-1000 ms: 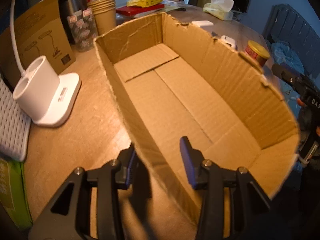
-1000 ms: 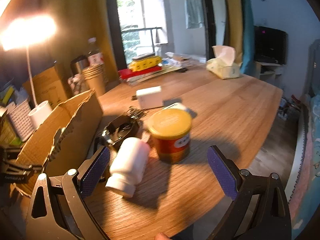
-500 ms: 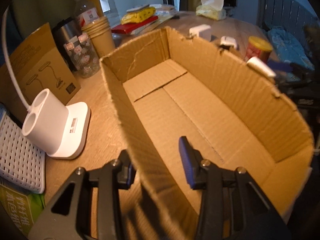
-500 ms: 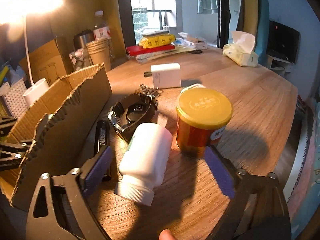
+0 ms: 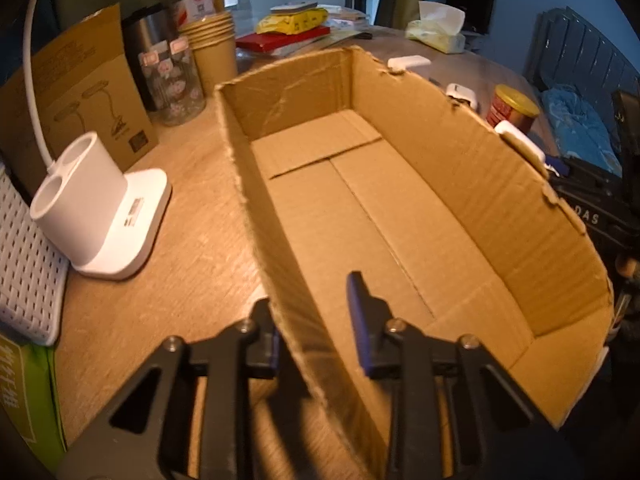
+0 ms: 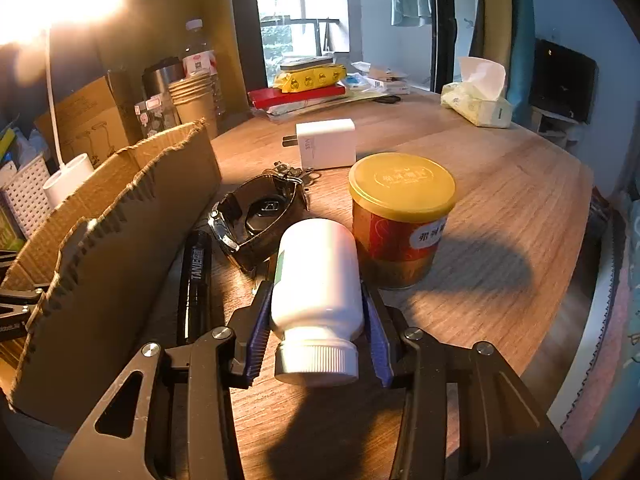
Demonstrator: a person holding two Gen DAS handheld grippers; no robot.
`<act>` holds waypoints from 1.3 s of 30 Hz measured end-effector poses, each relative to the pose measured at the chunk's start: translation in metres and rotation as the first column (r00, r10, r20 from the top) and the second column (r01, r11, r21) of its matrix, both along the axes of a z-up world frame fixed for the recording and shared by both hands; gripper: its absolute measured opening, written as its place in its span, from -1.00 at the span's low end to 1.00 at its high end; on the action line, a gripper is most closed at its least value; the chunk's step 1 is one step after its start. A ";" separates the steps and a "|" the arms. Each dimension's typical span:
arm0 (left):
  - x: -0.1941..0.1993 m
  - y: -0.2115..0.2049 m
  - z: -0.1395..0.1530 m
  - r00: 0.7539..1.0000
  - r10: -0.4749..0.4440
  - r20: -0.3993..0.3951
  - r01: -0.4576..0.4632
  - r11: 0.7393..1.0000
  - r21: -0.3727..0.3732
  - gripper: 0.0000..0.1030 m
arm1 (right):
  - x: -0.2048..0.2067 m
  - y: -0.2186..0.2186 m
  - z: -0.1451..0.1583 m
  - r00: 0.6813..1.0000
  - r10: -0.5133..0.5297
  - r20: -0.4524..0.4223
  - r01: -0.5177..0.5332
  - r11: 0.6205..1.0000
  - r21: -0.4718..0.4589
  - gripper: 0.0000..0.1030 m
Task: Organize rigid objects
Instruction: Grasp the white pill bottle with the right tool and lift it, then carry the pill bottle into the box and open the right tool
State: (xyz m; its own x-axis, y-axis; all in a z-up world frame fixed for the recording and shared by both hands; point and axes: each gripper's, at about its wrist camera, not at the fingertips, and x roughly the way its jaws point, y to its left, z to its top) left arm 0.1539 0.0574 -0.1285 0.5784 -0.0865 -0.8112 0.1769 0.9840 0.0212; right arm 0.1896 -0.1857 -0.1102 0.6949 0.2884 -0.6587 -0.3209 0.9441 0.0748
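Observation:
My right gripper (image 6: 316, 328) is shut on a white plastic bottle (image 6: 316, 280) that lies on its side on the wooden table, cap toward me. Beside it stand a red can with a yellow lid (image 6: 400, 216), a black watch holder (image 6: 260, 216), a black pen (image 6: 196, 280) and a white charger (image 6: 328, 148). My left gripper (image 5: 316, 320) straddles the near wall of an open cardboard box (image 5: 400, 216), one finger outside and one inside, with a gap on the inner side. The box is empty. The bottle (image 5: 520, 144) and can (image 5: 512, 108) show past its far wall.
A white lamp base (image 5: 100, 208), a white basket (image 5: 24, 256), a brown carton (image 5: 80, 88), a glass jar (image 5: 172, 80) and paper cups (image 5: 212, 48) stand left of the box. A tissue pack (image 6: 476, 100) and books (image 6: 304, 88) lie at the back.
My right gripper moved forward and closed on the white bottle. My left gripper stayed on the box wall while the view shifted slightly.

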 end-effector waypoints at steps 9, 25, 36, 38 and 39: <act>-0.001 0.001 0.000 0.999 0.014 0.031 -0.014 1.000 -0.004 -0.74 | -0.017 -0.003 0.014 0.999 -0.002 0.041 0.000 0.999 0.046 -0.12; -0.006 0.000 0.001 0.993 0.085 0.082 -0.085 0.996 -0.002 -0.74 | -0.061 0.013 0.069 0.986 0.063 0.151 -0.074 0.995 0.069 -0.12; -0.006 0.000 0.001 0.993 0.087 0.084 -0.088 0.996 0.003 -0.74 | -0.082 0.058 0.091 0.964 0.196 0.180 -0.207 0.977 0.048 -0.12; -0.006 0.000 0.001 0.993 0.087 0.083 -0.088 0.996 0.003 -0.74 | -0.085 0.068 0.090 0.959 0.220 0.177 -0.231 0.972 0.046 -0.12; -0.006 0.000 0.001 0.993 0.088 0.083 -0.088 0.996 0.002 -0.74 | -0.086 0.072 0.089 0.957 0.230 0.174 -0.241 0.969 0.047 -0.12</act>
